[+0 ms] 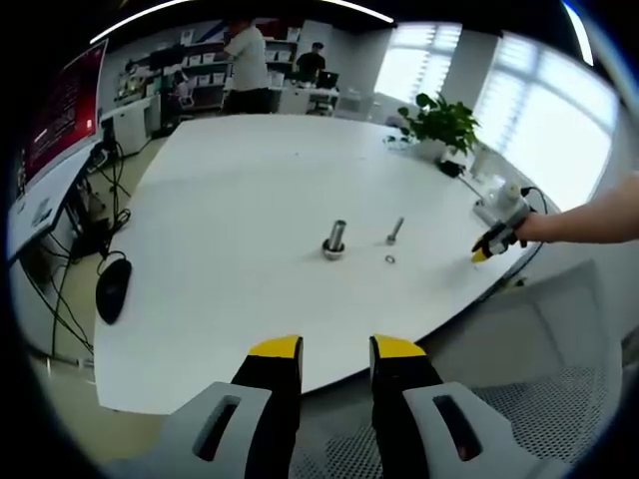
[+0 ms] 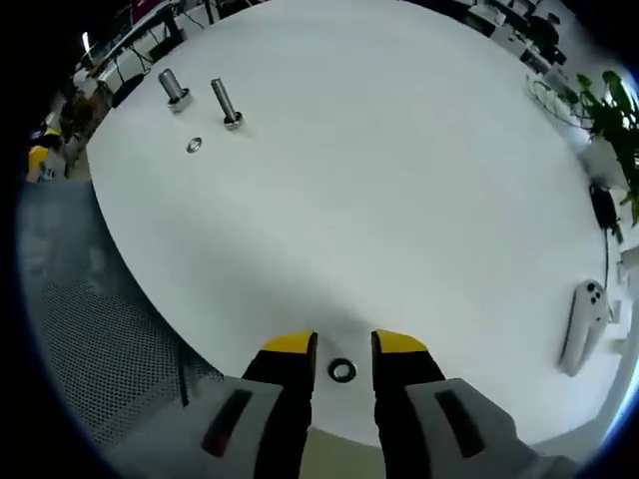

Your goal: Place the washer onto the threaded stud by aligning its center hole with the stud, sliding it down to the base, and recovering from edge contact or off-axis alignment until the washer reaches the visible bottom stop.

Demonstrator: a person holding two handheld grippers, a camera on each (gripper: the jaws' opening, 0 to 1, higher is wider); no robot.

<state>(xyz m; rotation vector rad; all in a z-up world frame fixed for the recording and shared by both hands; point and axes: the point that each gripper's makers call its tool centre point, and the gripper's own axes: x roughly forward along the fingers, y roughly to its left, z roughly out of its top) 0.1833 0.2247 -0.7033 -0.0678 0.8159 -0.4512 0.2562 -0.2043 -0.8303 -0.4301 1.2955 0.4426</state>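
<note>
Washer [image 2: 342, 370] lies flat on the white tabletop [image 2: 399, 180], between the open jaws of the right tongs [image 2: 342, 344], not gripped, close to the tabletop's near edge; thin, light, stiff, likely slippery, so pinch it by the rim. Threaded stud [image 2: 226, 103] stands well apart from that washer across bare tabletop, a second small washer [image 2: 194, 146] near it. Left tongs [image 1: 335, 348] open, empty
</note>
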